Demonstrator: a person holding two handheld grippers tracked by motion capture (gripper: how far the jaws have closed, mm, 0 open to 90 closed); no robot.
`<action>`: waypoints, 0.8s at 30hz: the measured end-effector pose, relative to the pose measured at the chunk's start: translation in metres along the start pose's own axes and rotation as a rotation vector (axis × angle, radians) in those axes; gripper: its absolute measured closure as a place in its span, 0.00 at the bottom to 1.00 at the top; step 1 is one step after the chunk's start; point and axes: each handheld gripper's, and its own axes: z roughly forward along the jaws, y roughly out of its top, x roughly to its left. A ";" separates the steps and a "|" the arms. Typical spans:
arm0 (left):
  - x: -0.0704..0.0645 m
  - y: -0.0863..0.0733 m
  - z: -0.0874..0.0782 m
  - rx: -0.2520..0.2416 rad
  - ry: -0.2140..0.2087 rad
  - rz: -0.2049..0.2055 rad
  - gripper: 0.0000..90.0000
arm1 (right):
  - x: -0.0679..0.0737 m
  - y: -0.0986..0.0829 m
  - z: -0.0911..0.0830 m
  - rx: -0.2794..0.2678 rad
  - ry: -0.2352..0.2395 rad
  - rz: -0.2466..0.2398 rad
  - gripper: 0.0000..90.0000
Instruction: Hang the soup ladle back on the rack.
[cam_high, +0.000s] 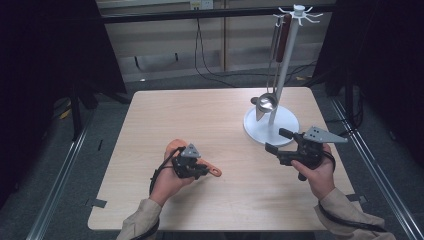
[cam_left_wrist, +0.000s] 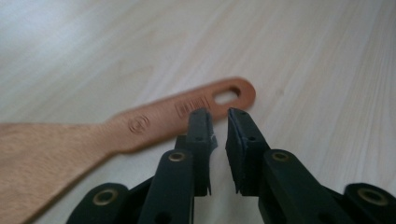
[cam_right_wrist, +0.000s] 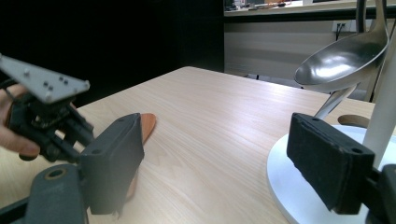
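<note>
On table, front left area: wooden spatula lies flat, well clear of all edges, bare wood all around. Left gripper over spatula handle; jaws nearly shut, narrow gap, gripping nothing, tips just above handle near oval hanging hole. Spatula flat, reddish-brown, fine grain; round stamp and small rectangular stamp on handle, writing unreadable. Right gripper near right edge, jaws wide apart, empty, just beside white round base of utensil stand. Shiny steel ladle hangs from stand.
</note>
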 end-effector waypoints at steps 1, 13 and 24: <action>-0.001 -0.001 0.003 0.011 -0.003 0.001 0.91 | 0.000 0.000 0.000 0.001 0.001 -0.009 0.21; 0.018 0.039 0.036 -0.106 0.028 0.094 0.46 | 0.000 -0.003 0.000 0.021 0.011 -0.009 0.21; 0.015 0.036 0.041 0.052 -0.012 0.078 0.67 | -0.005 -0.004 -0.002 0.023 0.011 -0.001 0.20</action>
